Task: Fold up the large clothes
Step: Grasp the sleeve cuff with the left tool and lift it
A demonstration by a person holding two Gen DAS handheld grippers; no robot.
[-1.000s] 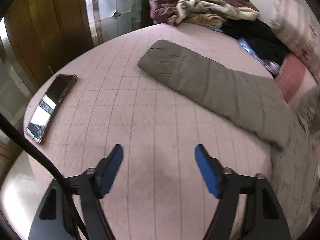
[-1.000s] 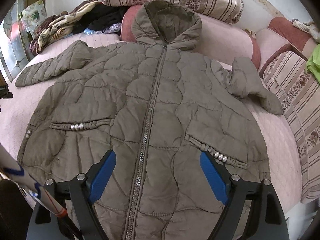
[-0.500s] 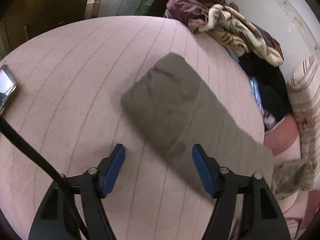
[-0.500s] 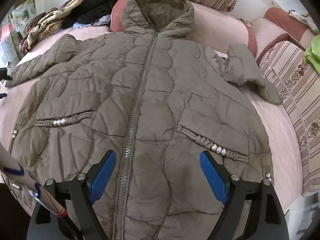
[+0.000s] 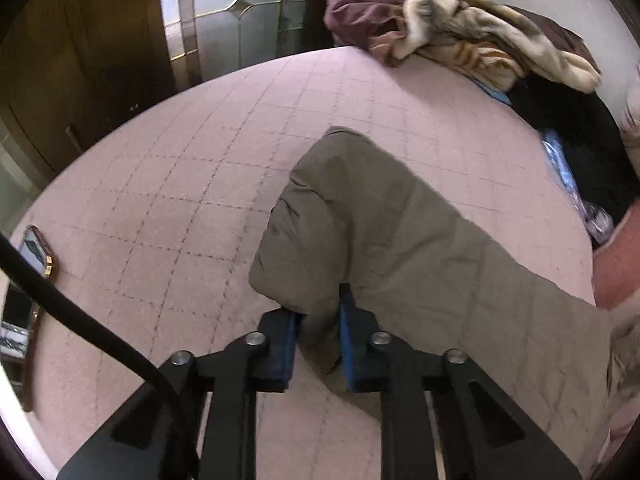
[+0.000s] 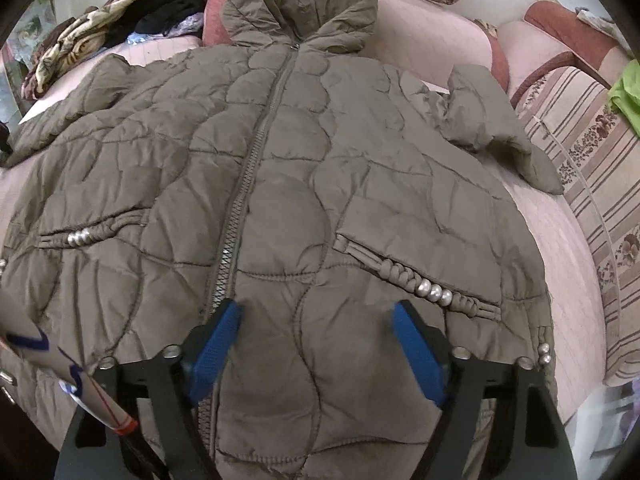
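Observation:
An olive quilted hooded jacket [image 6: 280, 168] lies flat and zipped on the pink bed, hood at the far end. In the left wrist view its sleeve [image 5: 384, 232] stretches across the pink quilt, and my left gripper [image 5: 318, 340] is shut on the cuff end, which bunches up between the blue pads. My right gripper [image 6: 316, 344] is open, its blue pads spread over the lower front of the jacket just right of the zipper [image 6: 240, 200]. The other sleeve [image 6: 492, 120] lies folded at the right.
A phone [image 5: 24, 300] lies at the bed's left edge. A heap of clothes and blankets [image 5: 460, 32] sits at the far side, also in the right wrist view [image 6: 80, 40]. Striped cushions [image 6: 580, 168] line the right. A door and glass panel [image 5: 224, 20] stand beyond the bed.
My left gripper moved up to the sleeve's cuff end and shut on it. My right gripper came lower and closer over the jacket's front, still open.

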